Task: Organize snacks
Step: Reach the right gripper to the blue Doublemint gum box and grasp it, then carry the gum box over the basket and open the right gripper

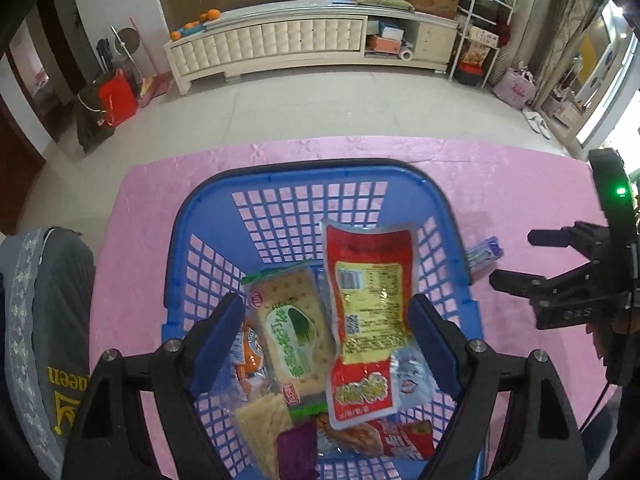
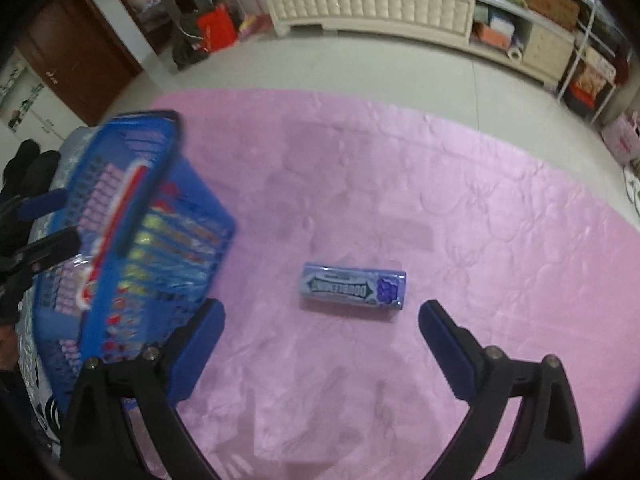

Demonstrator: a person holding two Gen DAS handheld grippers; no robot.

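Note:
A blue plastic basket (image 1: 208, 204) stands on the pink cloth and holds several snack packs. A red and yellow packet (image 1: 370, 304) leans upright inside it, beside a green and cream cracker pack (image 1: 294, 328). My left gripper (image 1: 326, 320) is open above the basket, its fingers on either side of these packs, holding nothing. A blue chewing gum pack (image 2: 352, 290) lies flat on the cloth to the right of the basket (image 2: 132, 216); it also shows in the left wrist view (image 1: 486, 252). My right gripper (image 2: 320, 324) is open just short of the gum pack, apart from it.
The pink cloth (image 2: 480, 200) covers the table. A grey garment (image 1: 44, 320) lies at the table's left edge. Beyond the table are a tiled floor and a long cream cabinet (image 1: 280, 40). My right gripper shows at the right of the left wrist view (image 1: 516, 260).

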